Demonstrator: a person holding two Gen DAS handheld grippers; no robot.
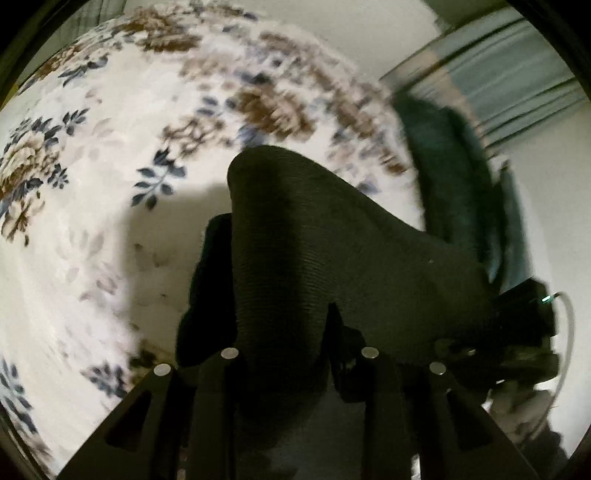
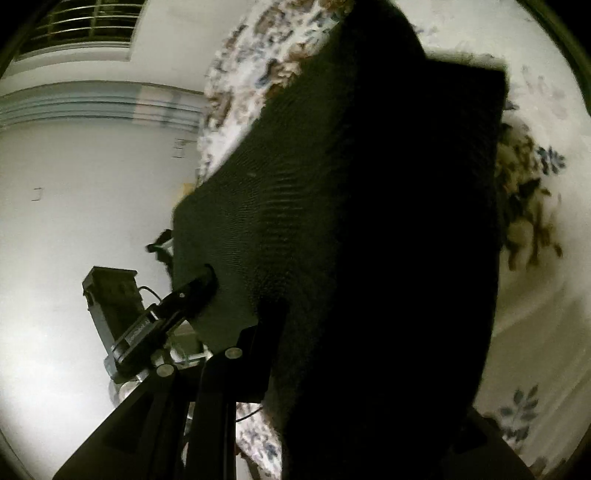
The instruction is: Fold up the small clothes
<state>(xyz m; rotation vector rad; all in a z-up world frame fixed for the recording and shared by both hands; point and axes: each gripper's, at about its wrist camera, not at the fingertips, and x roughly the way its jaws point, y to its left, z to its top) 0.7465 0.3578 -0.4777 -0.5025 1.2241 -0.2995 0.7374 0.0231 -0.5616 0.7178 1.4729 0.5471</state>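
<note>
no brand, label or writing is showing clearly enough to read in either view; a small strip on the left gripper's body in the right wrist view is carrying marks too blurred to make out.

in the left wrist view, the floral bedsheet (image 1: 110, 155), white with brown blooms and dark blue leaves, is filling the left and the top, smeared by motion blur. in the middle, the dark ribbed garment (image 1: 314, 236) is hanging lifted off the sheet, rising in a hump and sloping down to the right. the left gripper (image 1: 295, 343) is pointing steeply down, and the cloth is draping over and between its black fingers (image 1: 338, 332); the jaws are standing narrow with the fabric pinched between them. further right, a teal cloth (image 1: 450, 177) is lying at the edge of the bed, and at the far right edge the right gripper (image 1: 517, 332) is showing as a dark block against the garment's other end, with a pale cable curving beside it.

in the right wrist view, a pale wall (image 2: 74, 206) and a barred window (image 2: 81, 22) are sitting at the left. the left gripper (image 2: 205, 280) is reaching in from the lower left, tilted, its tip biting the garment's edge. the garment (image 2: 332, 184) is spreading across the centre as a broad dark panel, stretched between the two grippers. the right gripper (image 2: 273, 317) is angling downward, one finger showing and the other hidden behind the cloth; the fabric is gripped in narrow jaws. the bedsheet (image 2: 535, 258) is showing at the right.
</note>
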